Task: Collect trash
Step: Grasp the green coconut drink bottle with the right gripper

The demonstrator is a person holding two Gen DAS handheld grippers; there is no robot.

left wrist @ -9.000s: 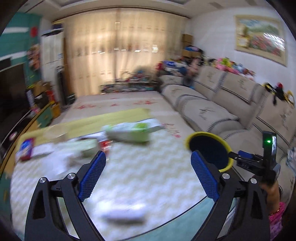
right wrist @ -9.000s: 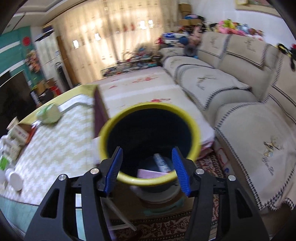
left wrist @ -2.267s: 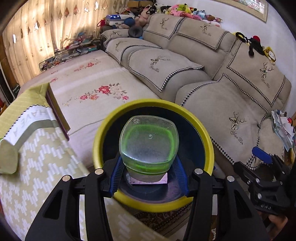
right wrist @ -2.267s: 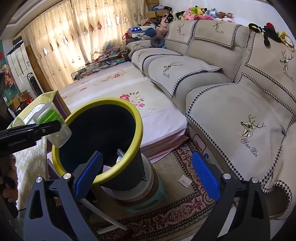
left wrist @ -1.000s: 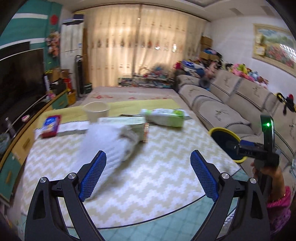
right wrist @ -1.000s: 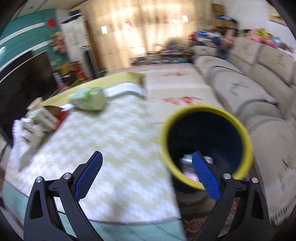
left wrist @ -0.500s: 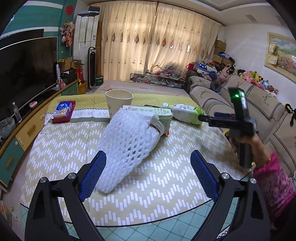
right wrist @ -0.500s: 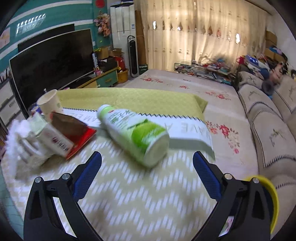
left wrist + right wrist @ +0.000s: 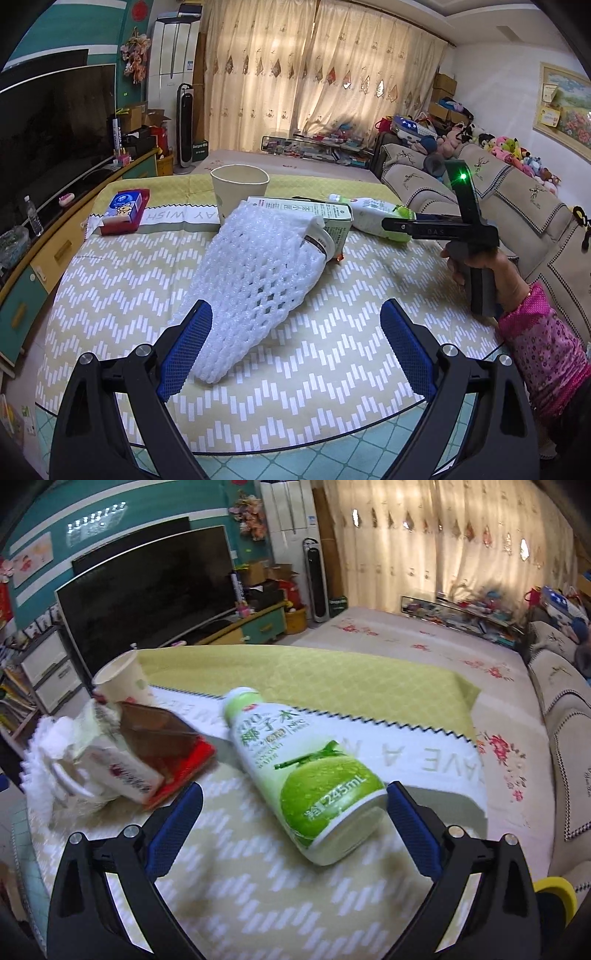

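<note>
A white and green coconut-water bottle (image 9: 299, 771) lies on its side on the table, its base between my right gripper's (image 9: 291, 823) open fingers; it also shows in the left wrist view (image 9: 373, 218). A white foam net sleeve (image 9: 255, 280) lies mid-table with its near end just beyond my open, empty left gripper (image 9: 295, 347). A milk carton (image 9: 314, 218) lies behind the sleeve, and a paper cup (image 9: 238, 188) stands beyond it. The yellow rim of the bin (image 9: 554, 888) peeks in at the lower right of the right wrist view.
A red and blue box (image 9: 125, 210) lies at the table's far left. The table (image 9: 332, 376) has a yellow zigzag cloth. A sofa (image 9: 517, 206) runs along the right. A TV (image 9: 147, 605) and low cabinet stand left.
My right gripper has moved closer to the lying bottle, which now sits between its fingers. My left gripper has edged toward the foam sleeve. Both stay open.
</note>
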